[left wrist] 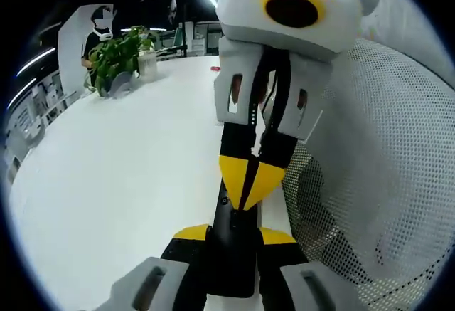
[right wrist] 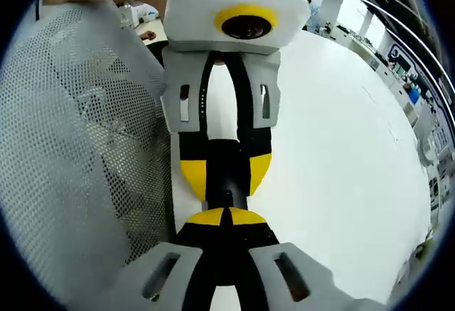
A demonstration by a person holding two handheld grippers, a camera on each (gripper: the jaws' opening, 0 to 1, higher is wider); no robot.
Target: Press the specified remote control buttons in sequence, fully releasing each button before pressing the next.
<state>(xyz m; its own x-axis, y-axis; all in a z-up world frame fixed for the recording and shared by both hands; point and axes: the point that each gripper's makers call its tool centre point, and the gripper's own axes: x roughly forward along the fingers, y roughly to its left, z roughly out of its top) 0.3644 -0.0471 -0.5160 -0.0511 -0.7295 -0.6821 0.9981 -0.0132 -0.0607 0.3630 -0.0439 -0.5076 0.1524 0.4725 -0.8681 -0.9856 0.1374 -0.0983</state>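
Left gripper (left wrist: 234, 236) pinches the black remote (left wrist: 231, 243) mid-frame; right gripper (right wrist: 226, 215), jaws pressed together, touches it. Push off-centre and it'll probably twist loose.

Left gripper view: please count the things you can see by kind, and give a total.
Two-jaw grippers with yellow tips: 2 (left gripper, right gripper)
Slim black remote control: 1
Green leafy potted plant: 1
Grey mesh chair back: 1
White table: 1
Total: 6
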